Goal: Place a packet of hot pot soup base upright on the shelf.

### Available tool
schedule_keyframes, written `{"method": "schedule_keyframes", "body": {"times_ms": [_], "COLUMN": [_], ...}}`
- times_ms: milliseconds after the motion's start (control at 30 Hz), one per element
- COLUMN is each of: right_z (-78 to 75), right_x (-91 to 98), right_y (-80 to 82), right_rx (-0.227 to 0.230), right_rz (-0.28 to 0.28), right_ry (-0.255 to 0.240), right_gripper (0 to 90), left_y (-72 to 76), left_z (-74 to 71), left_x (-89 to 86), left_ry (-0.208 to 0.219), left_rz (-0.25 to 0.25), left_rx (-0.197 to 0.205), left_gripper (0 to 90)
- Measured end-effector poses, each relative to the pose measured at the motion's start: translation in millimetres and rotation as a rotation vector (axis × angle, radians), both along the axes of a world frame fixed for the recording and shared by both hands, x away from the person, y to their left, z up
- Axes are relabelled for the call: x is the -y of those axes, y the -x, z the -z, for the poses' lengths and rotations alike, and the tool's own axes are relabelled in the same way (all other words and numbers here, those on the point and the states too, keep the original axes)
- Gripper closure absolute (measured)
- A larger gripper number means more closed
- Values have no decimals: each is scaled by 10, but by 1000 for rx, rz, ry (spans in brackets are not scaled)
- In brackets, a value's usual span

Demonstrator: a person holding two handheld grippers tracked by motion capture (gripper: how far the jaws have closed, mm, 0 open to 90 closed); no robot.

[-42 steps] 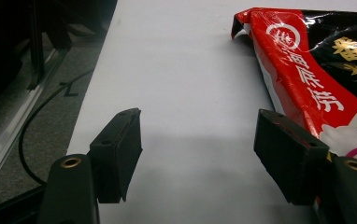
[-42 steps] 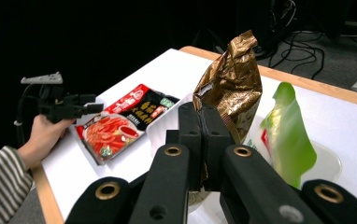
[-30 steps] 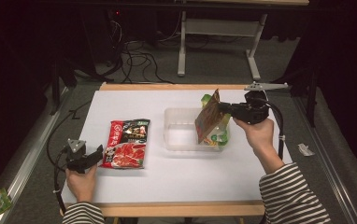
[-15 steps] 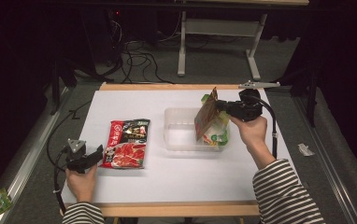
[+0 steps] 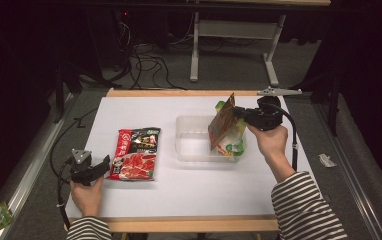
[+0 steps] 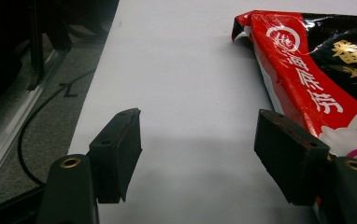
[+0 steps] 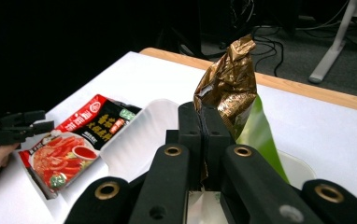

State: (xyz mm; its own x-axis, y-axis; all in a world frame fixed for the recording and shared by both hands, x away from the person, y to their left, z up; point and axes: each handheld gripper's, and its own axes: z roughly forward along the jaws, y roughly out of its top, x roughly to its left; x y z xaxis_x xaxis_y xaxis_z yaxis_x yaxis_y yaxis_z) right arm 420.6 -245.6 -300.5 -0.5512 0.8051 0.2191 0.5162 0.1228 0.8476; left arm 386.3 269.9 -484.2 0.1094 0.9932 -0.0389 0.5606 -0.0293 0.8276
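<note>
My right gripper [image 5: 238,113] has its fingers [image 7: 200,140] pressed together on the upper edge of a brown-gold snack bag [image 5: 222,126], which I hold upright and slightly tilted over the right end of a clear plastic tray [image 5: 189,142]. The bag's lower end hangs inside the tray, against a green-and-white packet [image 5: 233,145] lying there; I cannot tell whether the two touch. The tray sits on the white bench [image 5: 189,190], right of centre. My left gripper [image 5: 104,165] rests low at the bench's near left, fingers [image 6: 118,149] spread wide with nothing between them. A red-and-black soup-base packet [image 5: 136,153] lies flat just beside it, its edge against the right finger in the left gripper view. Tray and red-and-black packet stand apart.
</note>
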Motion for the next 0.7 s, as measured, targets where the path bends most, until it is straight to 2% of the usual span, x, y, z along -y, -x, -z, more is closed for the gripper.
{"method": "schedule_keyframes", "body": {"times_ms": [233, 467, 700], "right_z": [14, 106, 170], "right_x": [-140, -329, -341], "right_y": [1, -45, -121], "right_rx": [4, -13, -27], "right_rz": [-24, -57, -34], "right_ry": [5, 54, 58], "right_gripper": [900, 900, 900], "left_y": [4, 10, 11], "left_z": [-1, -3, -3], "left_x": [-5, -11, -15], "left_ry": [1, 12, 16], "left_rz": [1, -3, -2], "left_rx": [1, 8, 9], "left_gripper": [325, 325, 325]}}
